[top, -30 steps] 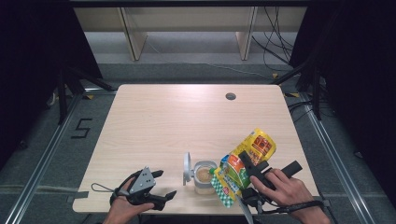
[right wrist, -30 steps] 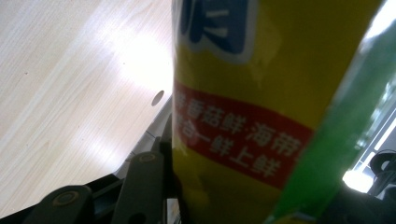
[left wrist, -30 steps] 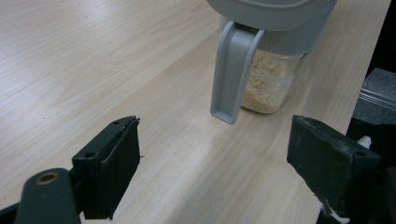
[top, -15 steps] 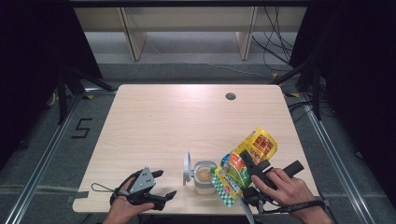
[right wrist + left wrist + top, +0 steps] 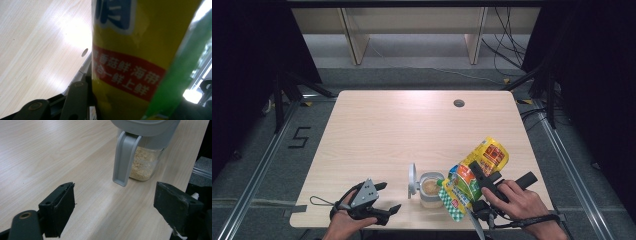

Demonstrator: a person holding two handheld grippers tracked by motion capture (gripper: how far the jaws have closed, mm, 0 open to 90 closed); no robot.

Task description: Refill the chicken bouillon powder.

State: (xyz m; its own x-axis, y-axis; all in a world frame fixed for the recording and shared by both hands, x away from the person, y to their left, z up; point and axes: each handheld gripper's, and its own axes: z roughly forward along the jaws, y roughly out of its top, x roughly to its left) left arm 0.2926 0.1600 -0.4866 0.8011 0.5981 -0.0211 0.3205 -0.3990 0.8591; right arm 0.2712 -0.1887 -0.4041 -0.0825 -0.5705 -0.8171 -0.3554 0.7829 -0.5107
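**Seasoning pouch tipped over an open jar on a wooden table**

A pale wood-grain table with a small round hole near its far edge. At the near edge stands a clear jar with a smooth grey plastic collar; its flat grey lid is flipped open to the left. Inside is a tan, crumbly powder.

The right gripper is clamped on a glossy yellow, green and red pouch, held tilted with its lower green-checked corner beside the jar's mouth. The left gripper rests near the table's front-left edge, its black jaws spread wide with nothing between them, well apart from the jar.

The left gripper view reveals the jar's glass wall, the grainy powder and the lid's hanging grey tab. The right gripper view brings the pouch close: shiny yellow film and a red band with white Chinese characters.
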